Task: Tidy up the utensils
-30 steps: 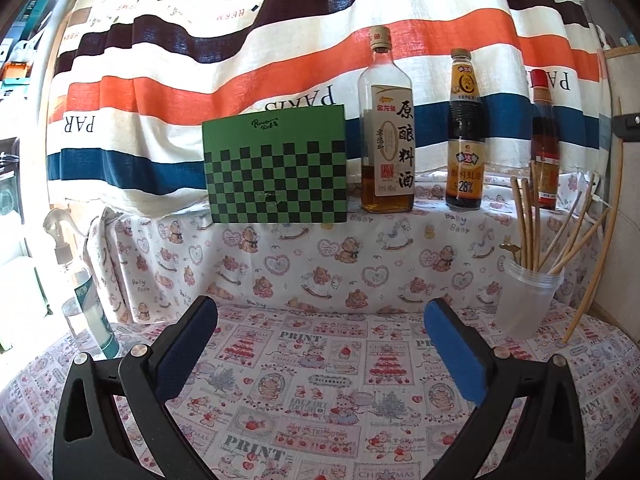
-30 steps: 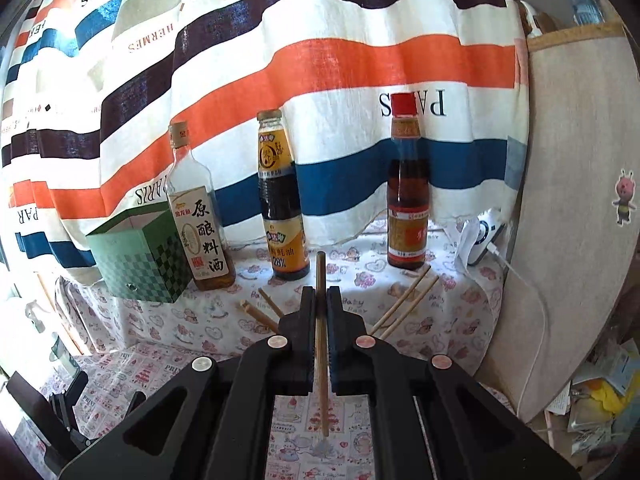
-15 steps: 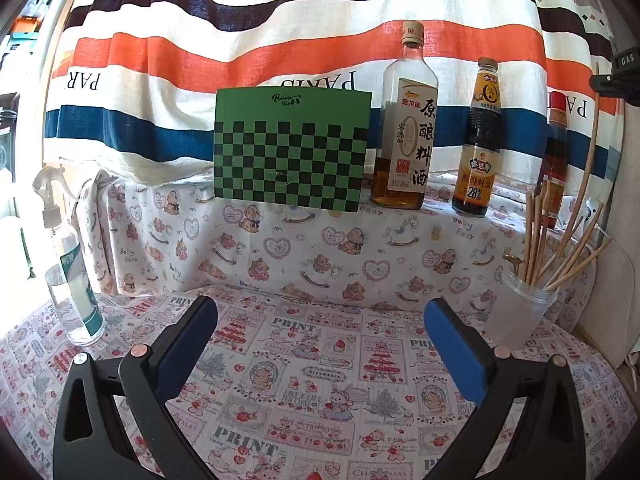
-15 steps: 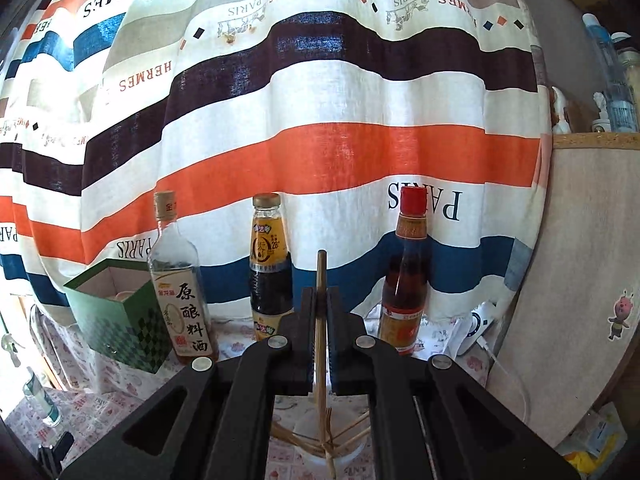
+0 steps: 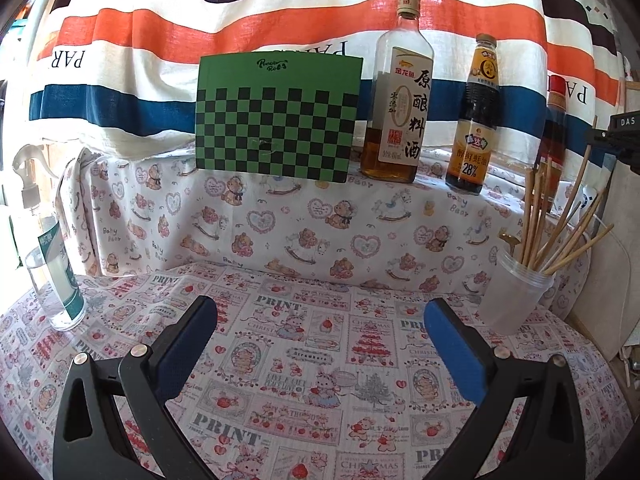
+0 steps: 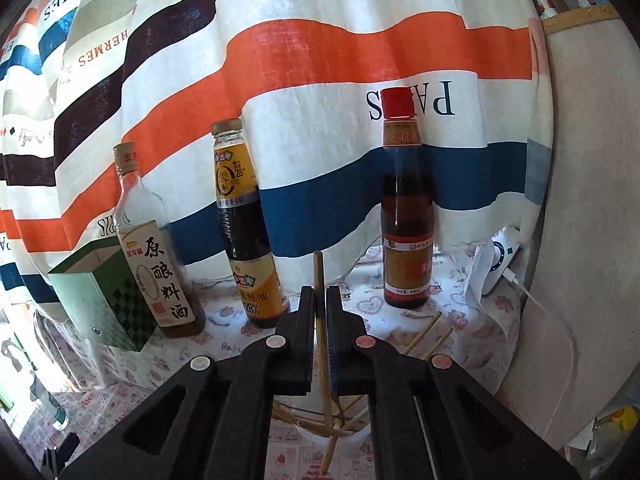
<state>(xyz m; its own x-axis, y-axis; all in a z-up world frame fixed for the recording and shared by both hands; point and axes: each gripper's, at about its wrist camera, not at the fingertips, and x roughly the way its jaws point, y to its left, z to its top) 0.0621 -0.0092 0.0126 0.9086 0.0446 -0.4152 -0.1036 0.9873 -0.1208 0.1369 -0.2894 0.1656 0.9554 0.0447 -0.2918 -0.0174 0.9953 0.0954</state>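
- My right gripper (image 6: 320,320) is clamped on one chopstick (image 6: 319,276), which stands upright between the pads. Its lower end hangs over the cup (image 6: 320,438). I judge that I hold it vertical so it will drop in tip first.
- My left gripper (image 5: 320,344) hangs with its blue pads wide apart over the printed tablecloth (image 5: 304,360), holding nothing. I read it as standing by.
- The tablecloth print shows "PRINT", "CHRISTMAS" and "Strawberry" panels.
- Near left: a clear spray bottle (image 5: 48,264) with a green-and-white label, writing too small to read.
- Near right: the frosted plastic cup (image 5: 514,300) with a fan of chopsticks (image 5: 556,224) already leaning in it, plus a small gold-ended utensil I cannot identify.
- Up on the shelf, two more chopsticks (image 6: 428,330) lie loose beside the red-capped bottle (image 6: 406,216). My guess is they are still to be collected.
- Far row on the shelf: a green checked box (image 5: 276,120) with a script logo I cannot make out; a cooking-wine bottle (image 5: 396,104) marked 原酿料酒; a dark sauce bottle (image 5: 478,120) marked "28%".
- Farthest: a striped cloth (image 6: 360,60) printed "HERMES" and "PARIS", mirrored in places.
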